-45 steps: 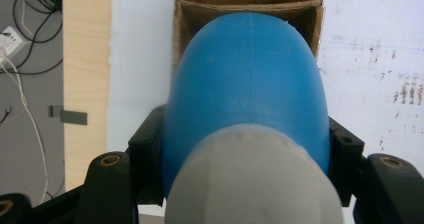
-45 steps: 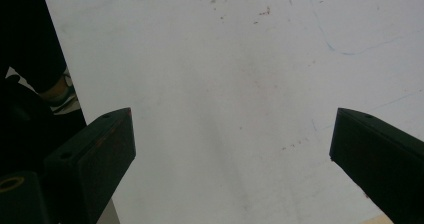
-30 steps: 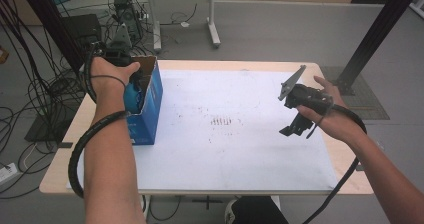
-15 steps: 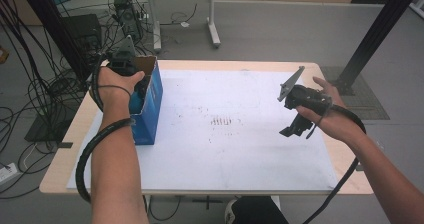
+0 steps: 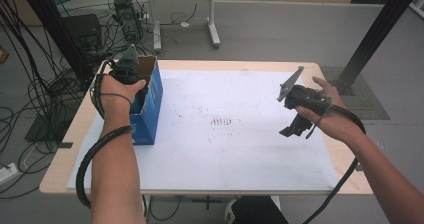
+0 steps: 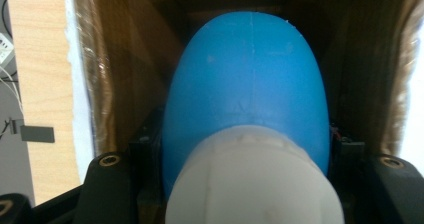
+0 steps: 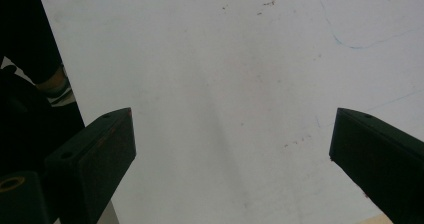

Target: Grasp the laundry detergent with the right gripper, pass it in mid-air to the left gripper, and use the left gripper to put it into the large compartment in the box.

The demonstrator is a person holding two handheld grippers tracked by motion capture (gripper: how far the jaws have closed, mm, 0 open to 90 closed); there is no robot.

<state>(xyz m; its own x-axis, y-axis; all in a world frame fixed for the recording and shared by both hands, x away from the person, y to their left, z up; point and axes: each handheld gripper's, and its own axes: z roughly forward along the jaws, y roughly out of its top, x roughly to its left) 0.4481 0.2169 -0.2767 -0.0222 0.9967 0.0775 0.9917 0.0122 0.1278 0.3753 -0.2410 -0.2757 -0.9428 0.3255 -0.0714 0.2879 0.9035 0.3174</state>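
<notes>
- A light wooden table (image 5: pixel 62 159) carries a large white sheet of paper (image 5: pixel 240 149), marked with small brown specks near its middle.
- An open-topped cardboard box with blue outer walls and brown inner walls (image 5: pixel 152 101) stands upright at the left edge of the sheet.
- The left gripper (image 5: pixel 131 73), held in the person's left hand (image 5: pixel 116 91), reaches down into the mouth of that box.
- In the left gripper view, a smooth blue egg-shaped object with a white ribbed cap (image 6: pixel 250 104) sits between the two black jaws, inside the box's brown walls (image 6: pixel 120 74). The jaws press against both its sides, so the gripper is closed around it.
- What the object is remains hard to say from so close; it may be a bottle seen from its cap end.
- The right gripper (image 5: pixel 296 121), in the person's right hand (image 5: pixel 330 116), is held above the right part of the sheet, well apart from the box.
- In the right gripper view, its jaws stand wide apart with only the white paper (image 7: pixel 225 84) between them.
- A thick black cable (image 5: pixel 97 156) loops along the left forearm.
</notes>
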